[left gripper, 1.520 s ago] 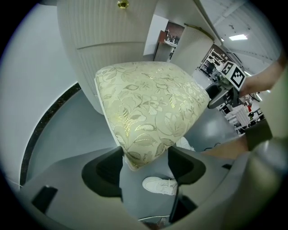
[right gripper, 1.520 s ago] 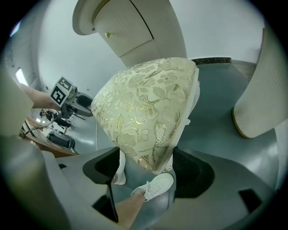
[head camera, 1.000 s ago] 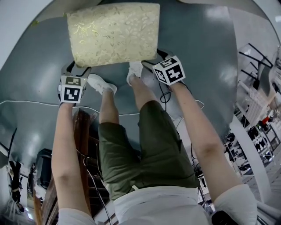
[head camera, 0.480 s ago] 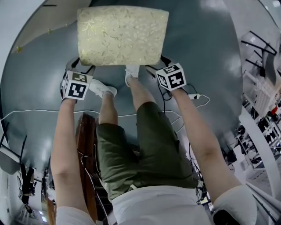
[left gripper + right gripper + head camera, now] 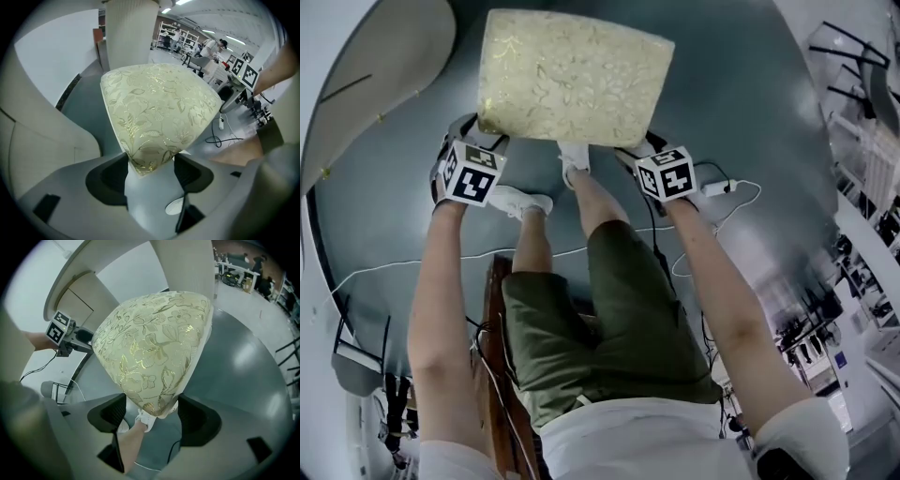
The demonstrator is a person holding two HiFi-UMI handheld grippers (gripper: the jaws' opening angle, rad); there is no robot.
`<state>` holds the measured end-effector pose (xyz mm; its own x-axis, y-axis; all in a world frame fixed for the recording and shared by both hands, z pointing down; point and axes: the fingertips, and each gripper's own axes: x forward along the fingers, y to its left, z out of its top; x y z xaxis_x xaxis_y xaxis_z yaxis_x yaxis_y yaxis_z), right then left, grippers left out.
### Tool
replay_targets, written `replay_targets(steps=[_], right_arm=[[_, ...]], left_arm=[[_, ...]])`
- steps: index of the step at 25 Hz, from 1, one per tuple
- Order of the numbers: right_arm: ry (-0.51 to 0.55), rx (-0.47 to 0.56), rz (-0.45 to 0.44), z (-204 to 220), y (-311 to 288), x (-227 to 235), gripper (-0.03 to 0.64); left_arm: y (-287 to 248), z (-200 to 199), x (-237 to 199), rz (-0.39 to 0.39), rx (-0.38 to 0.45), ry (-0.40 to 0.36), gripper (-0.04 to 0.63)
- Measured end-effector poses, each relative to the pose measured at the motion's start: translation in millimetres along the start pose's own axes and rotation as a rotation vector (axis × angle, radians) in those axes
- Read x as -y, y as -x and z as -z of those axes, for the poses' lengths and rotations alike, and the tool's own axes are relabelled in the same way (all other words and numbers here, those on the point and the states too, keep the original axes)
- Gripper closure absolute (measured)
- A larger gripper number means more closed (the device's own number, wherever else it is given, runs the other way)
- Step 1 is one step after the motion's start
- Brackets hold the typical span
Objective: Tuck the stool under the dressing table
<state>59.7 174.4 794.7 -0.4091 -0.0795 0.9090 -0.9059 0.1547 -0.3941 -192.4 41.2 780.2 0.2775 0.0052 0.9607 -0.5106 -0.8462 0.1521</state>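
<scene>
While L gripper [image 5: 151, 169], R gripper [image 5: 153, 414] clamp stool's [image 5: 572, 75] near corners, floor [image 5: 741, 103] ahead's open.

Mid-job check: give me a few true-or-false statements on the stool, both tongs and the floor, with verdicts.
1. The left tongs and right tongs each clamp a corner of the stool. True; the right tongs have just closed further on it.
2. The stool is plain blue. False: cream with gold flowers.
3. A white cable lies on the floor. True.
4. The person is barefoot. False: white shoes.
</scene>
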Motion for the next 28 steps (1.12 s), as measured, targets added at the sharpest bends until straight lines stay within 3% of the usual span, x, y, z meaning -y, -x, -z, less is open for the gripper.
replay_targets(steps=[3, 5, 6, 7, 10, 11, 12, 17, 28], right_arm=[[-0.068, 0.029, 0.013, 7.5, 5.2, -7.7, 0.276], [-0.103, 0.044, 0.019, 13.6, 2.1, -38.1, 0.278], [-0.089, 0.036, 0.015, 17.4, 0.7, -47.4, 0.279], [-0.021, 0.005, 0.001, 17.1, 1.4, -44.2, 0.279], [0.425, -0.175, -0.073, -31.4, 7.9, 16.7, 0.284], [0.507, -0.207, -0.087, -46.5, 4.9, 24.1, 0.284], [0.531, -0.216, -0.091, -54.1, 0.4, 22.8, 0.285], [0.459, -0.187, -0.061, -62.3, -13.3, 15.1, 0.290], [0.287, -0.122, 0.018, -28.0, -20.3, 2.8, 0.284]], left_arm=[[4.1, -13.2, -6.8, 0.008, -0.013, -0.079, 0.295], [17.1, 2.5, -17.3, 0.010, -0.023, -0.121, 0.295], [21.5, 15.9, -14.9, 0.005, -0.026, -0.104, 0.295], [22.0, 31.1, -1.6, -0.013, -0.022, -0.029, 0.295], [6.2, 62.1, 67.8, -0.131, 0.039, 0.440, 0.295], [2.9, 66.9, 74.7, -0.155, 0.051, 0.528, 0.295], [1.9, 70.5, 71.7, -0.163, 0.054, 0.556, 0.295], [-1.8, 67.0, 39.1, -0.159, 0.067, 0.492, 0.293], [-4.3, 55.5, 13.3, -0.155, 0.093, 0.295, 0.298]])
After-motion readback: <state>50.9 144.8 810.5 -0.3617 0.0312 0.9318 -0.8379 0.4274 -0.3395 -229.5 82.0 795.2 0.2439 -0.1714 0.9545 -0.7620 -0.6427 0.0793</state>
